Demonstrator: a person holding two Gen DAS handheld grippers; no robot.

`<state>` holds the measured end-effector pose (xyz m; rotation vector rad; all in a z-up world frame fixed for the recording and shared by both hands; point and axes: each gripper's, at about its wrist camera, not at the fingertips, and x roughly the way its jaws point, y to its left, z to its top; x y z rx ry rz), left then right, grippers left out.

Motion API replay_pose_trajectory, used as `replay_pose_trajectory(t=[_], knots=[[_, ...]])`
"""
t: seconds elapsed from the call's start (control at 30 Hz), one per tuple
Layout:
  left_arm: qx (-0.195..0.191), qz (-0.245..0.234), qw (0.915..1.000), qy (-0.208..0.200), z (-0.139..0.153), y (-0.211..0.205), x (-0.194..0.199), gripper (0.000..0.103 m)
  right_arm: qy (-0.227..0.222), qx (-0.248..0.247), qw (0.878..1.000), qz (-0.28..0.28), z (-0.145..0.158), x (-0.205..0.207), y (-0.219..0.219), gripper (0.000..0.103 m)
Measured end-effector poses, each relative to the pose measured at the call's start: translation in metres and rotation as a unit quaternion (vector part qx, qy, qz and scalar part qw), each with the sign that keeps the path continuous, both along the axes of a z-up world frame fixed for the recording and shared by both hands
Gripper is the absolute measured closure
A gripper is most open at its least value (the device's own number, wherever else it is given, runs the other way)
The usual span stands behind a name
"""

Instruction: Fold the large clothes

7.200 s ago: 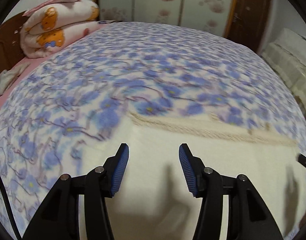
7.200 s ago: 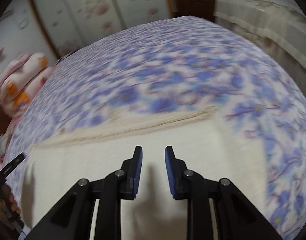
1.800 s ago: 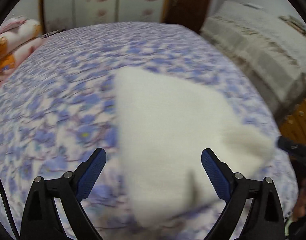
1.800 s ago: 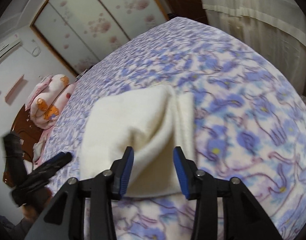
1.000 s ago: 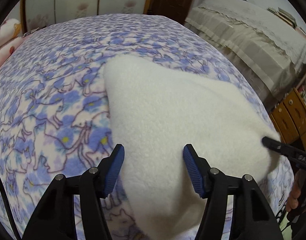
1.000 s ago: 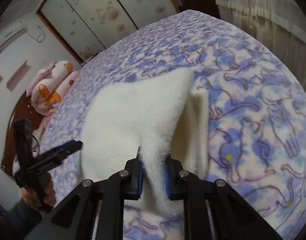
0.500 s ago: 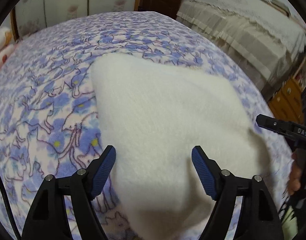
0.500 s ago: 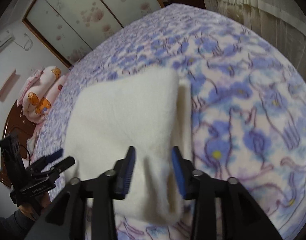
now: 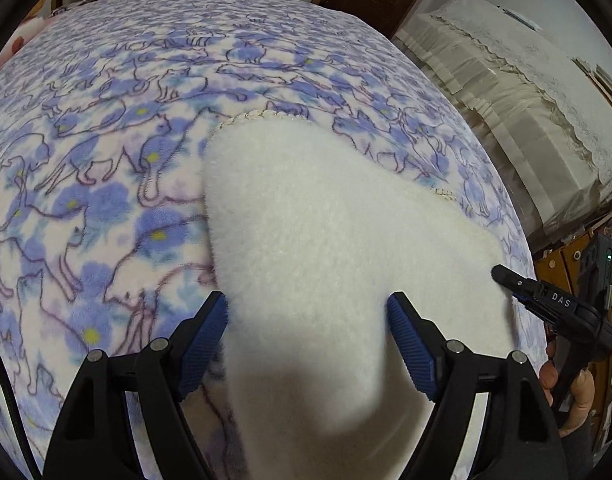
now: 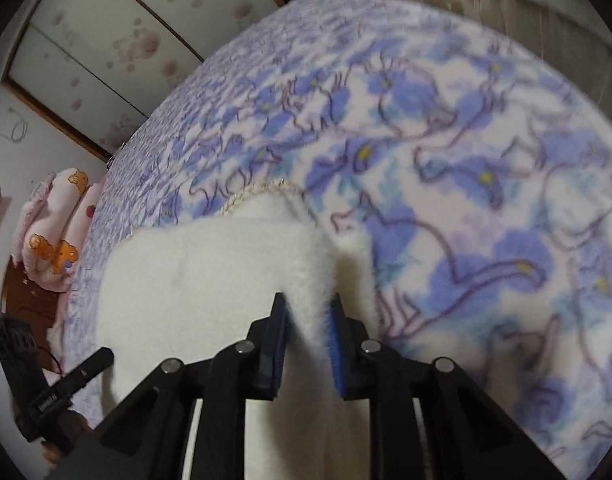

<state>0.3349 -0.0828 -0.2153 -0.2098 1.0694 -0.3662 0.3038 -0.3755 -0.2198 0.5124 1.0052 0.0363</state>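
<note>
A thick white fleece garment (image 9: 326, 220) lies folded on the blue flowered bed cover (image 9: 105, 160). It has a stitched hem at its far edge. My left gripper (image 9: 310, 316) hangs over its near end with the jaws wide and still opening. The cloth lies between the pads, unpinched. In the right wrist view the garment (image 10: 209, 280) fills the lower left. My right gripper (image 10: 308, 318) is closing, its blue pads pinching a raised fold at the cloth's right edge. That gripper's black fingers (image 9: 518, 280) also show at the cloth's right corner, with a hand below.
A second bed with a beige lace cover (image 9: 506, 80) stands to the right, with wooden drawers (image 9: 562, 256) beside it. A rolled pink quilt with bears (image 10: 57, 240) lies at the bed's head. Flowered wardrobe doors (image 10: 105, 40) stand behind.
The left jaws spread wider and moved in low over the cloth's near end. The right jaws opened half a second ago and have pinched the fold again, closer to the bed.
</note>
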Motion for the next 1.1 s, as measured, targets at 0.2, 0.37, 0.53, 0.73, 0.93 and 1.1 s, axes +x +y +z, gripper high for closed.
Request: replay_pose_trajectory(t=[0.2, 0.37, 0.53, 0.73, 0.93, 1.1], knots=[[-0.036, 0.033, 0.9981, 0.037, -0.021, 0.01, 0.003, 0.007, 0.01, -0.03, 1.0, 0.001, -0.006, -0.006, 0.003, 0.072], [-0.007, 0.038, 0.9988, 0.029, -0.011, 0.009, -0.007, 0.007, 0.012, -0.023, 1.0, 0.0, 0.01, -0.02, 0.002, 0.07], [0.031, 0.023, 0.9992, 0.008, 0.01, 0.0, -0.029, 0.007, 0.011, -0.045, 0.999, 0.015, 0.022, -0.047, 0.014, 0.069], [0.037, 0.015, 0.9991, 0.016, 0.024, 0.001, -0.071, 0.007, 0.012, -0.059, 0.998, 0.027, 0.029, -0.089, 0.027, 0.068], [0.042, -0.013, 0.9983, 0.037, 0.033, -0.002, -0.112, 0.007, 0.007, -0.081, 0.995, 0.055, 0.041, -0.127, 0.041, 0.062], [0.019, -0.027, 0.9986, 0.041, 0.051, 0.006, -0.13, 0.007, -0.002, -0.083, 0.994, 0.069, 0.059, -0.144, 0.044, 0.045]])
